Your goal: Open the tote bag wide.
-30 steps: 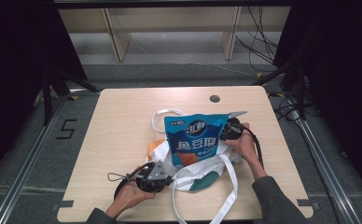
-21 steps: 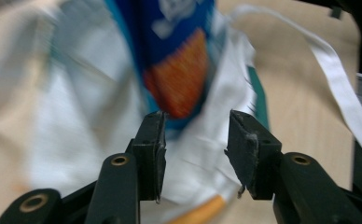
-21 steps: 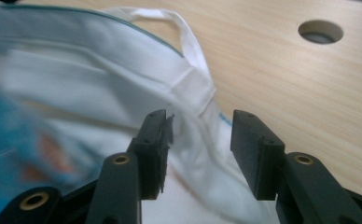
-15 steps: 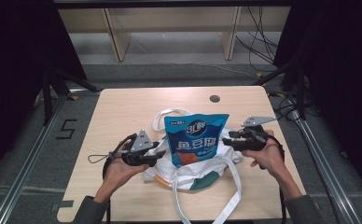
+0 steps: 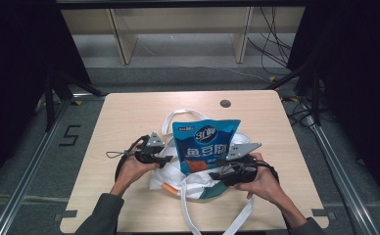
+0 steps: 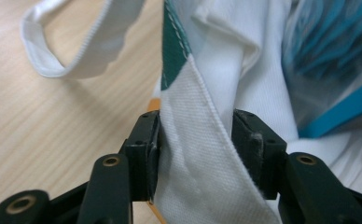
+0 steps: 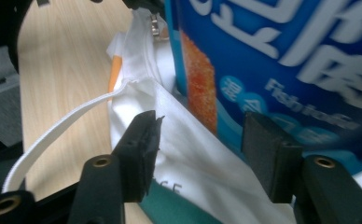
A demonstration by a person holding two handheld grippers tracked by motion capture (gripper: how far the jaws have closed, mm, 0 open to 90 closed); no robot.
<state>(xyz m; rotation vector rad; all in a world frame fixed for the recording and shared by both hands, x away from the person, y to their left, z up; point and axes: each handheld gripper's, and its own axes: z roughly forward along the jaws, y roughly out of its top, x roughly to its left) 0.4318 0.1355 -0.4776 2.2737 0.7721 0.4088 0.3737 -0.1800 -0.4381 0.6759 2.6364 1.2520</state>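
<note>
On the bench (image 5: 129, 117), a white tote bag (image 5: 198, 183) is lying with a blue snack pouch (image 5: 205, 144) standing in it. Both tools are flanking it, jaws just opening: left tool (image 6: 195, 140) straddling bag fabric, right tool (image 7: 200, 140) released beside the pouch.

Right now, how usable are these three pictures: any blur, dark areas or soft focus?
High view: the table is evenly lit, its surroundings nearly black. Left gripper view: the white bag strap between the jaws is sharp, the blue packet behind it out of focus. Right gripper view: the packet's lettering is smeared and soft, the bag cloth clearer.
</note>
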